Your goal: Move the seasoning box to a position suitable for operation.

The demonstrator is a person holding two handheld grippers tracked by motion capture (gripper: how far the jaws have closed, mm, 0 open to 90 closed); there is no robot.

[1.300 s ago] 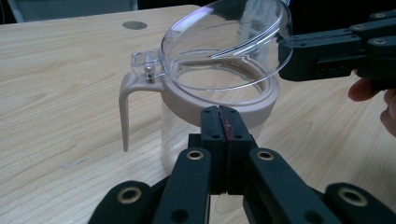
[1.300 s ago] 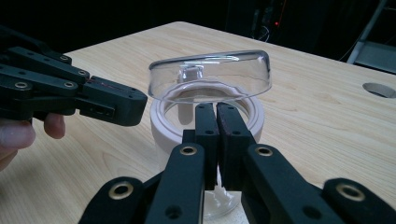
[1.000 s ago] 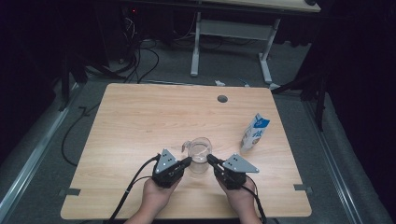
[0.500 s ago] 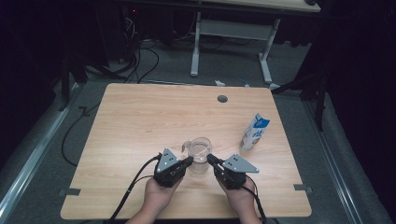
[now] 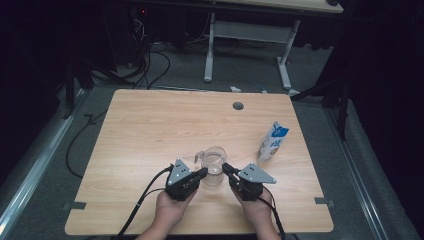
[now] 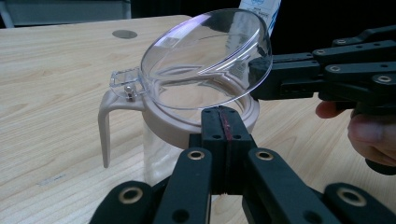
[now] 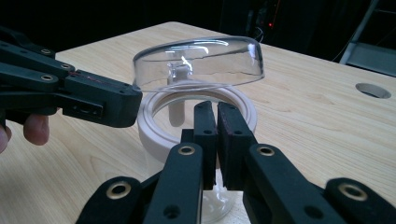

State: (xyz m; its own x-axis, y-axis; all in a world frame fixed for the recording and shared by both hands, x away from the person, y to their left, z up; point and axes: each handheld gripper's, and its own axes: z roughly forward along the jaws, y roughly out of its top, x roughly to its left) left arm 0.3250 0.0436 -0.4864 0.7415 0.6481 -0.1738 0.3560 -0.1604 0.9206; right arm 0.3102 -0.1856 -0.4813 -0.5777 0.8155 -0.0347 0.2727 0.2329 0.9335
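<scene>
We see a jug [image 6: 187,140] with a clear, glossy plastic body, and its hinged lid [image 6: 210,51] is the same transparent plastic, smooth and shiny with bright reflections. Around the jug's mouth runs a matt, pale beige plastic collar [image 7: 154,126], and the handle [image 6: 105,126] looks alike. The left gripper [image 6: 225,135] and right gripper [image 7: 217,140] beside the jug are matt black plastic with brass-coloured rivets. The desk [image 5: 150,130] under the jug is pale wood-grain, smooth with a satin sheen. Right of the jug stands a printed cardboard carton [image 5: 273,141].

Clear upright jug [image 5: 214,167], hinged lid [image 6: 208,51] raised.
</scene>
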